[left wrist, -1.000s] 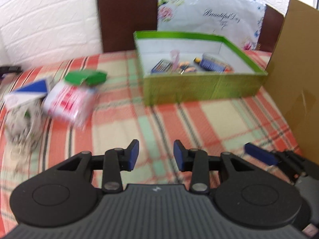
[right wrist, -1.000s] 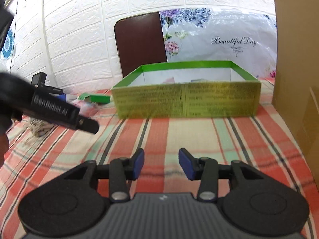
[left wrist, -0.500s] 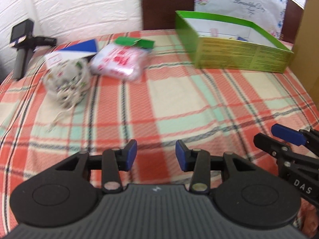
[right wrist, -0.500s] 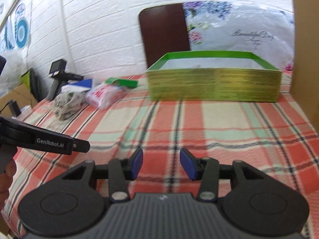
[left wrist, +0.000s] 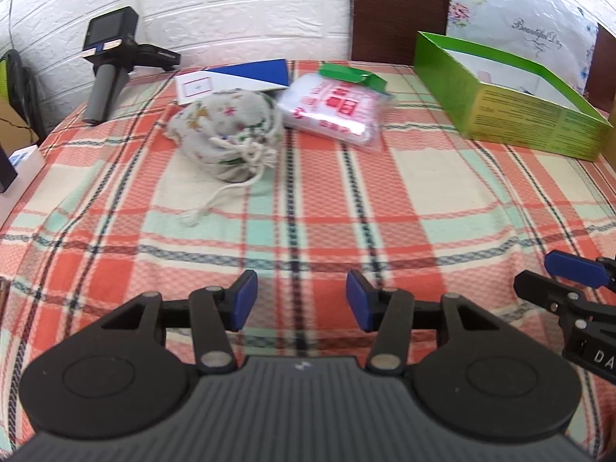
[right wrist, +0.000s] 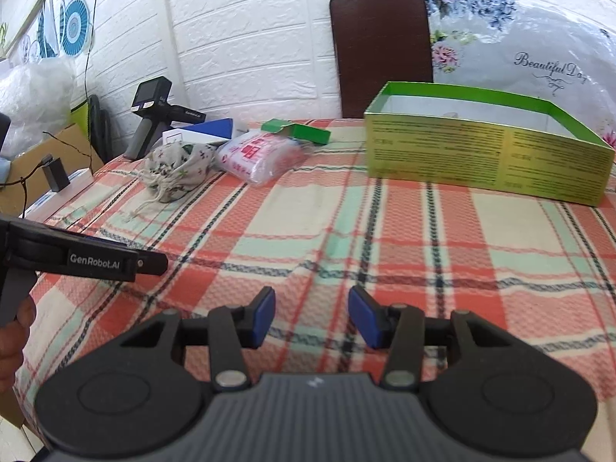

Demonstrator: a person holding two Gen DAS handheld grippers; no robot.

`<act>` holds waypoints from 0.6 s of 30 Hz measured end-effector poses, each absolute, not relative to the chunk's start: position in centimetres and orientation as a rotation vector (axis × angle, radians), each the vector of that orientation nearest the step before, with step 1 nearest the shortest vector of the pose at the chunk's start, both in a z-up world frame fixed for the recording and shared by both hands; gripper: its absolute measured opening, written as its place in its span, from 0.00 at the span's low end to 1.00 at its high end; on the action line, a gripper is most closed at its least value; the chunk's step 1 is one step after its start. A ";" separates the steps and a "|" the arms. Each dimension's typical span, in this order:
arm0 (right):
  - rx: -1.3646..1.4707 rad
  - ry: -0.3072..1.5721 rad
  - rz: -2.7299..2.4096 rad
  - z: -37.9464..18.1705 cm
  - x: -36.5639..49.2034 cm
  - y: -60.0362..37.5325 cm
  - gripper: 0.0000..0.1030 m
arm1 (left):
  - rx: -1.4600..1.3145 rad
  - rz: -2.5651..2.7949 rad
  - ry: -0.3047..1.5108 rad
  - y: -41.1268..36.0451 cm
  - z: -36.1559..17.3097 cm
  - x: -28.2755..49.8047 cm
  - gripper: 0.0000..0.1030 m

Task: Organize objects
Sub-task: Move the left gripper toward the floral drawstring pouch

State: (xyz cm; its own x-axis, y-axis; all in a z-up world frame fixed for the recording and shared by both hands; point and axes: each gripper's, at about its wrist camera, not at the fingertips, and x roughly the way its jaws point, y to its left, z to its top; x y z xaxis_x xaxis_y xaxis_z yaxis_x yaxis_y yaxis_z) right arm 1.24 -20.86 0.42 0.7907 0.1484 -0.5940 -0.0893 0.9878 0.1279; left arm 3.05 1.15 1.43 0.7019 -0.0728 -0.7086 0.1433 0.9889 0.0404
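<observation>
Plaid cloth carries a drawstring pouch touching a plastic packet near its far edge — left gripper and right gripper both spread, empty.

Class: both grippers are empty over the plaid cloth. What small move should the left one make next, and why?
Probably forward toward the floral drawstring pouch: the left gripper is open and empty, the pouch lies nearest ahead, outside the green cardboard box.
</observation>
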 end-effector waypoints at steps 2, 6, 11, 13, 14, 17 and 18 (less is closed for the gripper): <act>0.089 0.652 0.144 0.5 1.5 -20.2 0.43 | 0.087 -0.114 0.781 1.8 1.4 3.3 0.52; 0.059 0.665 0.193 0.4 2.3 -18.4 0.49 | 0.053 -0.079 0.767 4.1 1.3 3.8 0.52; 0.012 0.676 0.279 0.8 4.0 -15.7 0.51 | -0.029 0.031 0.741 8.8 1.3 4.8 0.52; 0.038 0.678 0.323 1.4 5.3 -14.7 0.51 | -0.064 0.068 0.732 10.7 1.3 5.1 0.52; 0.054 0.673 0.339 1.8 6.1 -14.1 0.51 | -0.080 0.081 0.728 11.4 1.4 5.0 0.52; 0.106 0.646 0.384 3.1 9.1 -11.9 0.52 | -0.129 0.088 0.720 13.0 1.5 5.0 0.52; 0.122 0.640 0.393 3.5 10.2 -11.1 0.53 | -0.138 0.085 0.718 13.2 1.5 4.9 0.52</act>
